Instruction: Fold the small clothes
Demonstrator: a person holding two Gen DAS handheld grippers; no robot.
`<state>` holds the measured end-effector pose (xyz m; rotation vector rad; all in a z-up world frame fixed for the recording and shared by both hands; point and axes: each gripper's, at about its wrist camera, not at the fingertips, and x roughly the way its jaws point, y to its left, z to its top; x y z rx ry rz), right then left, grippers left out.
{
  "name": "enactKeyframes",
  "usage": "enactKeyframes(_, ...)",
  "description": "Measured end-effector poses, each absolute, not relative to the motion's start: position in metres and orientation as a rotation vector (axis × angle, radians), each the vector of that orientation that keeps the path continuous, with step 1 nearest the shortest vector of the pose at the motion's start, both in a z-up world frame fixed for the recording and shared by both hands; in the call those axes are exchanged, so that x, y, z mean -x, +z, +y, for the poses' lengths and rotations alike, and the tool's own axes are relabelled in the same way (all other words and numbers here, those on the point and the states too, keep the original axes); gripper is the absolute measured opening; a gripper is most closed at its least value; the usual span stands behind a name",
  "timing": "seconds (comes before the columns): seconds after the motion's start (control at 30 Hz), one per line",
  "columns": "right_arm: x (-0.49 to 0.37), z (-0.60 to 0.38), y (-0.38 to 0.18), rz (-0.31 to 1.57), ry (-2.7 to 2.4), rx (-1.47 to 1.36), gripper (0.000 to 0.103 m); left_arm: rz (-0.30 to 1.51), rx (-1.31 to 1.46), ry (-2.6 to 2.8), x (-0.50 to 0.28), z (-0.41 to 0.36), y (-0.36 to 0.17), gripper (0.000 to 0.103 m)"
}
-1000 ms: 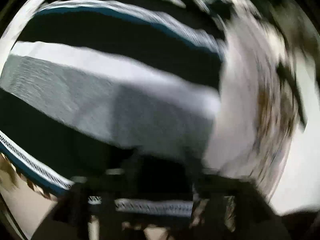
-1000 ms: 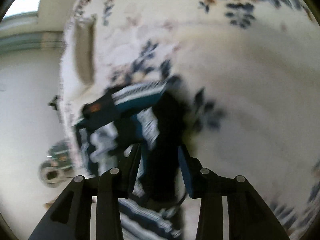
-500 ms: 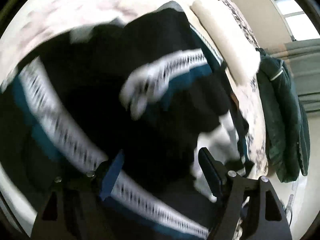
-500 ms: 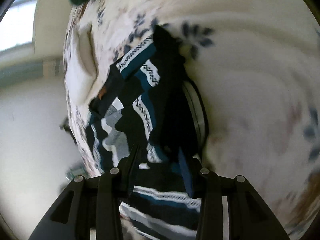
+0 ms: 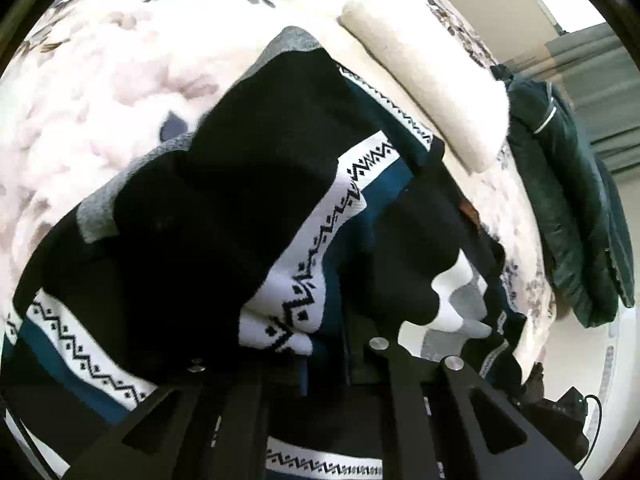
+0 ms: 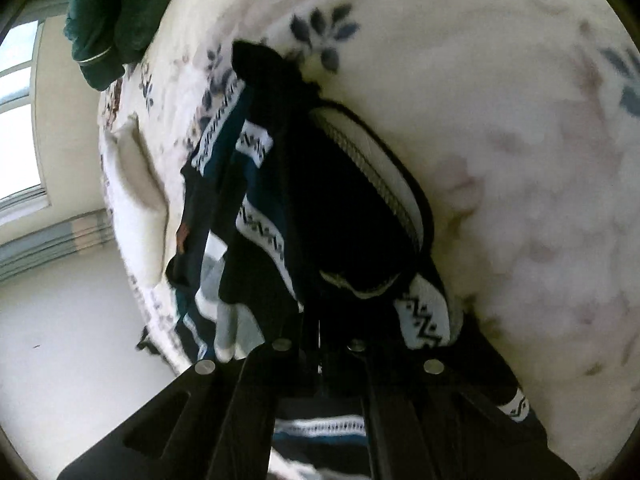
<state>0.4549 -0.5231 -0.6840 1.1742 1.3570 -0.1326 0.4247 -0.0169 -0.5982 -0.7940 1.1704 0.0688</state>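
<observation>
With both sets of jaws just closed tight on the rumpled sweater (image 5: 224,208) on the floral bedspread (image 5: 100,80) – left gripper (image 5: 324,364) and right gripper (image 6: 320,344) – we hold two spots to fold it.

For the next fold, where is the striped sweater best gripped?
Probably at the zip collar end of the sweater, coming down from above: it lies bunched on the floral blanket, and that edge stands up clear. Both grippers, left and right, already pinch its cloth.

No legible text or labels anywhere
</observation>
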Motion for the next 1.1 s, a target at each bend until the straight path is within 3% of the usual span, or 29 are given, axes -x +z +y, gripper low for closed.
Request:
enactKeyframes(0.13,-0.443,-0.534,-0.659,1.326,-0.154,-1.104,0.000,1.163,0.778,0.042,-0.415,-0.013,-0.592,0.009)
enactKeyframes(0.27,-0.433,-0.543,-0.669,1.450,-0.161,-1.017,0.000,1.265,0.771,0.017,-0.405,-0.015,-0.599,0.015)
enactKeyframes(0.3,-0.437,-0.544,-0.667,1.466,-0.121,-1.005,0.001,1.291,0.747,0.019,-0.403,-0.015,-0.596,0.020)
enactKeyframes(0.37,-0.450,-0.546,-0.656,1.472,-0.068,-0.962,0.004,1.302,0.677,0.008,-0.398,-0.016,-0.582,0.042)
enactKeyframes(0.4,-0.459,-0.548,-0.647,1.447,-0.047,-0.926,0.008,1.280,0.634,-0.007,-0.397,-0.016,-0.569,0.048)
enactKeyframes(0.43,-0.467,-0.548,-0.640,1.424,-0.039,-0.896,0.024,1.267,0.609,-0.010,-0.398,-0.015,-0.563,0.056)
enactKeyframes(0.5,-0.494,-0.550,-0.632,1.397,-0.030,-0.846,0.046,1.222,0.535,-0.022,-0.408,-0.015,-0.546,0.059)
enactKeyframes(0.53,-0.502,-0.552,-0.633,1.411,-0.043,-0.825,0.048,1.211,0.505,-0.025,-0.415,-0.015,-0.542,0.059)
enactKeyframes(0.67,-0.539,-0.547,-0.679,1.565,0.012,-0.885,0.046,1.204,0.433,-0.024,-0.463,-0.009,-0.547,0.059)
enactKeyframes(0.7,-0.541,-0.544,-0.684,1.581,0.022,-0.910,0.037,1.210,0.421,-0.011,-0.474,-0.006,-0.551,0.059)
enactKeyframes(0.73,-0.543,-0.540,-0.679,1.544,0.061,-0.925,0.003,1.216,0.415,-0.009,-0.484,-0.004,-0.556,0.059)
enactKeyframes(0.9,-0.534,-0.540,-0.592,1.166,0.290,-1.027,0.002,1.212,0.366,0.047,-0.498,0.014,-0.565,0.059)
enactKeyframes(1.1,-0.516,-0.584,-0.677,1.424,0.007,-1.051,0.005,1.214,0.406,0.129,-0.482,0.040,-0.571,0.059)
